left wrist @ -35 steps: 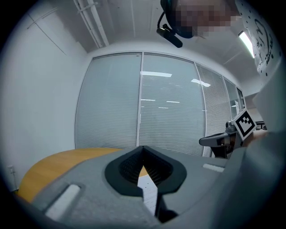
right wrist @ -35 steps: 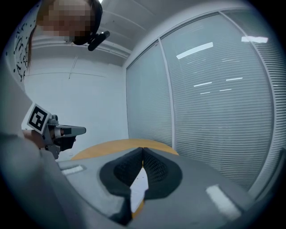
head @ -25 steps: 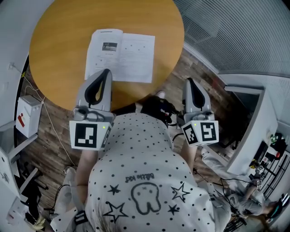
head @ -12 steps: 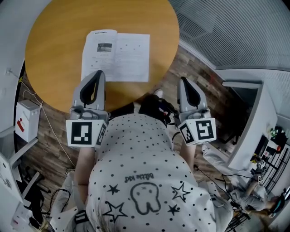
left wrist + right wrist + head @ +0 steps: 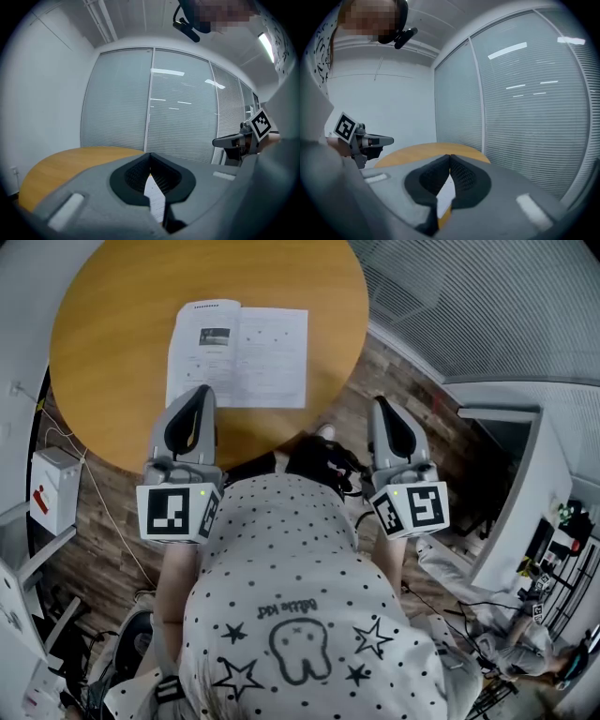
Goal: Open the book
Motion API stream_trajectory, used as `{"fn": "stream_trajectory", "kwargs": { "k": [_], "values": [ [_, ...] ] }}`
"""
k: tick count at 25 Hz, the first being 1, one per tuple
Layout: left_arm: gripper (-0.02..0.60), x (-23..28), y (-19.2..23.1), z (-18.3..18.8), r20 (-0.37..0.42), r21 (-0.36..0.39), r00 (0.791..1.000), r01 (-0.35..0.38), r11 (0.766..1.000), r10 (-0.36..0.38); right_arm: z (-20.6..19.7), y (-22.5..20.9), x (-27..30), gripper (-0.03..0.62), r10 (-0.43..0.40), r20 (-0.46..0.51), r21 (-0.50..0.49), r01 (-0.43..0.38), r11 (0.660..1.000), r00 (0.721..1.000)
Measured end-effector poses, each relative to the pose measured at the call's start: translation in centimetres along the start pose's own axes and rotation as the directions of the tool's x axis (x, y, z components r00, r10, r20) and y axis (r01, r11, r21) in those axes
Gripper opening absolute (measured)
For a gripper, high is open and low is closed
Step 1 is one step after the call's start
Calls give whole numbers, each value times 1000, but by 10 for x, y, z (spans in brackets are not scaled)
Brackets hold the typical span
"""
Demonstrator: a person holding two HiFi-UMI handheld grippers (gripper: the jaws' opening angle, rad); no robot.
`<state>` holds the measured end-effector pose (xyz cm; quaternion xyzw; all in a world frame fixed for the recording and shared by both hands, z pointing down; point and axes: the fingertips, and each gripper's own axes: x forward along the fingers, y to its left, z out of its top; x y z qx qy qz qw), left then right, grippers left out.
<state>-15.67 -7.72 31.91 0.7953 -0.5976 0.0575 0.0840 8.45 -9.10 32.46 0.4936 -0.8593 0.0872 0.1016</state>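
Observation:
The book (image 5: 236, 354) lies open and flat on the round wooden table (image 5: 112, 324), two white printed pages facing up. My left gripper (image 5: 200, 392) hovers over the table's near edge, its tips just over the book's lower left corner, jaws shut on nothing. My right gripper (image 5: 382, 405) hangs off the table's right side above the floor, also shut and empty. In the left gripper view the fingertips (image 5: 150, 154) meet, and a strip of page (image 5: 154, 197) shows below them. The right gripper view shows the same: tips (image 5: 450, 157) together, page (image 5: 446, 194) beyond.
A white box (image 5: 54, 484) stands on the wooden floor left of the table, with cables near it. A white cabinet (image 5: 511, 493) is at the right. Glass walls with blinds (image 5: 178, 108) close off the far side.
The whole head view has slid slightly left. The book and both grippers keep their places relative to each other, and both jaws stay shut.

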Motion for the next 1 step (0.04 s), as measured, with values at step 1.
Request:
{"fn": "stream_trajectory", "kwargs": {
  "k": [1],
  "values": [
    [11,-1,1,-2,-5,-5,1000,-1,1000,1,-1,1,0,5,1,-2,0,-1,1000,1000]
  ]
}}
